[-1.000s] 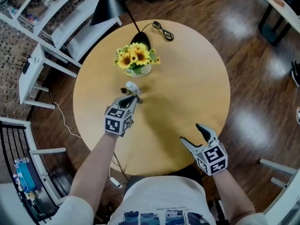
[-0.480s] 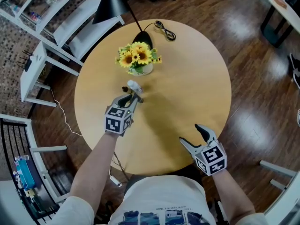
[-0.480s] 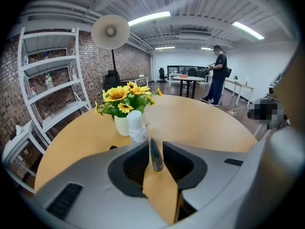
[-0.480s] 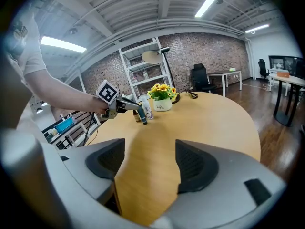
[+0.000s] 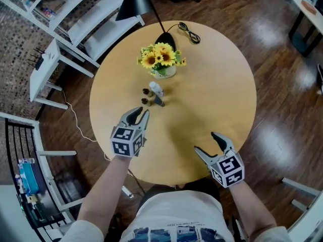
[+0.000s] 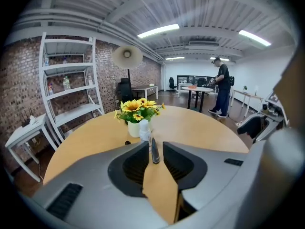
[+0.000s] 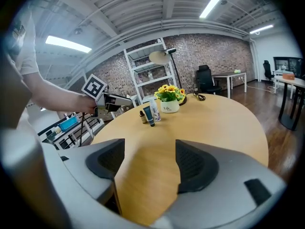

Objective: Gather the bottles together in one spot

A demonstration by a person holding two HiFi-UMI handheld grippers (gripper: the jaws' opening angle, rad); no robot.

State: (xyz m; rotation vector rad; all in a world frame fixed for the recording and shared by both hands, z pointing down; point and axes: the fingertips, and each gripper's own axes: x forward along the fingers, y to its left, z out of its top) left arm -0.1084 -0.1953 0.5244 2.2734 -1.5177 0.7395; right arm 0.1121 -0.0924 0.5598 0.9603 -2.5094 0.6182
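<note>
Several bottles stand in a cluster in front of the flower vase: a white bottle, a dark tube and two small brown bottles. My left gripper hovers just short of them on the near side. Its jaws have just been opening and are narrowly open with nothing between them. In the left gripper view the dark tube stands upright just beyond the tips, with the white bottle behind it. My right gripper is open and empty over the table's near right part, far from the bottles.
A white vase of yellow sunflowers stands behind the bottles on the round wooden table. A black lamp base and a coiled cable lie at the far edge. White shelving and a white chair stand to the left.
My left gripper has let go of the dark tube and drawn back towards me; the tube stays upright among the bottles. The right gripper has barely moved.
</note>
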